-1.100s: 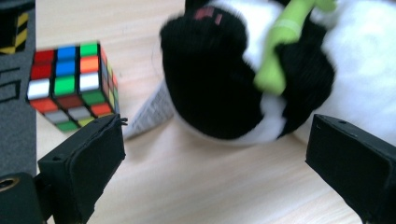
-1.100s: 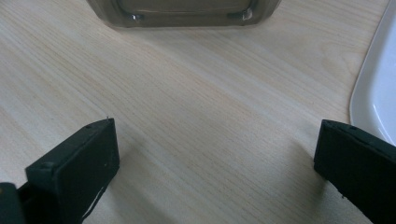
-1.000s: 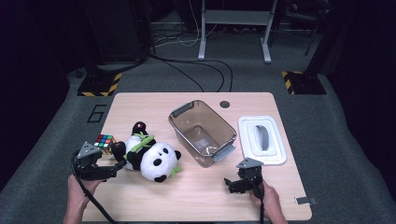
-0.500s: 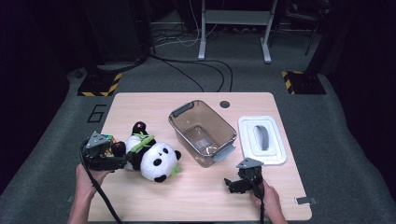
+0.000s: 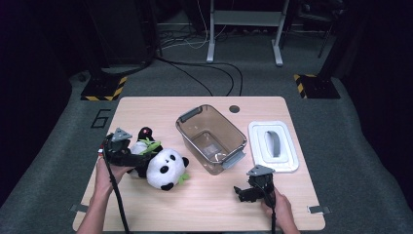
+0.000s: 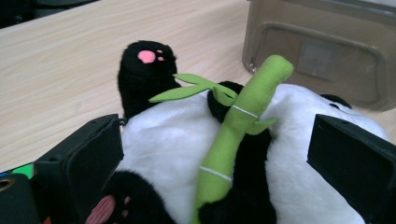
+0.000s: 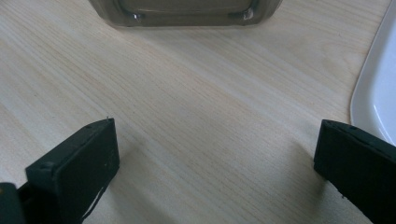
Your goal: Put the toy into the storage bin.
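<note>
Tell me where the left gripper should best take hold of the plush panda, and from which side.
Probably across the white belly of the plush panda, coming from its foot end as the left gripper does now. The toy lies on its back, and the open jaws already straddle the soft torso. The torso should compress for a firm hold; the thin bamboo stalk or a paw would likely slip.

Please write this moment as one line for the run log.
left claw: open, around plush panda | right claw: open, over bare table | clear bin: empty | lid: beside bin
</note>
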Demonstrator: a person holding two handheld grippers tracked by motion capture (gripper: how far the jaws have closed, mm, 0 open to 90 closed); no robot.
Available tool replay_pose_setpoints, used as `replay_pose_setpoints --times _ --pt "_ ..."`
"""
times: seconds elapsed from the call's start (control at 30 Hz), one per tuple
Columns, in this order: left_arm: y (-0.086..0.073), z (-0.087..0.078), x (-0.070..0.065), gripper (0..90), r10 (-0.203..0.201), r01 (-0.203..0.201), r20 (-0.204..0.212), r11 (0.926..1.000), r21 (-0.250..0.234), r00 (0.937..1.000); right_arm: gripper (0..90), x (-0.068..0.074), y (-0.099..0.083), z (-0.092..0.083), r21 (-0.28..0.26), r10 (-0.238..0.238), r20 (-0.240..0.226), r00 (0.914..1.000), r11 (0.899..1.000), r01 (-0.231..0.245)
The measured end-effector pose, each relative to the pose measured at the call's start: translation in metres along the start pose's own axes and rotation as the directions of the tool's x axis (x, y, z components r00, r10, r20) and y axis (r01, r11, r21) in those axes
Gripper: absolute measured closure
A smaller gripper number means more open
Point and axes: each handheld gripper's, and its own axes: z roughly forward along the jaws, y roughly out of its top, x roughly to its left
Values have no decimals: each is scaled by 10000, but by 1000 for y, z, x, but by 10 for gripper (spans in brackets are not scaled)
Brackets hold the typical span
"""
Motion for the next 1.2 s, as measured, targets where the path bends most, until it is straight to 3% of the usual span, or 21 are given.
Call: replay_pose_setpoints --times 0.17,0.23,0.27,0.4,0.5,0.6,0.73,0.87,0.97,1.2 --pt "2 11 0 91 202 -203 41 9993 299 9998 0 0 0 0 34 36 -9 10000 10000 -36" --pt "2 15 -1 192 301 -305 79 9982 523 9995 0 0 0 0 38 20 -14 10000 10000 -20" --pt "2 17 -2 308 353 -355 40 9974 626 9994 0 0 0 0 35 28 -16 10000 10000 -28" --pt "-1 24 -5 391 573 -561 -148 9960 699 9982 0 0 0 0 1 -32 -18 10000 10000 32" --pt "-6 27 -6 526 650 -644 -84 9962 593 9979 0 0 0 0 2 -13 -15 10000 10000 13" --pt "-13 32 -12 698 1314 -1295 -449 9906 433 9903 0 0 0 0 5 -4 -26 10000 10000 4" --pt "-15 31 -14 735 1321 -1311 -546 9911 219 9897 0 0 0 0 -5 -48 -32 10000 10000 48" --pt "-15 24 -10 748 1471 -1469 -260 9891 90 9888 0 0 0 0 -8 21 -52 10000 10000 -21" --pt "-17 18 -8 755 1305 -1304 32 9914 -106 9914 0 0 0 0 -26 45 -49 10000 10000 -45" --pt "-17 4 -7 762 1478 -1460 335 9879 -520 9884 0 0 0 0 -26 7 -79 10000 10000 -7"
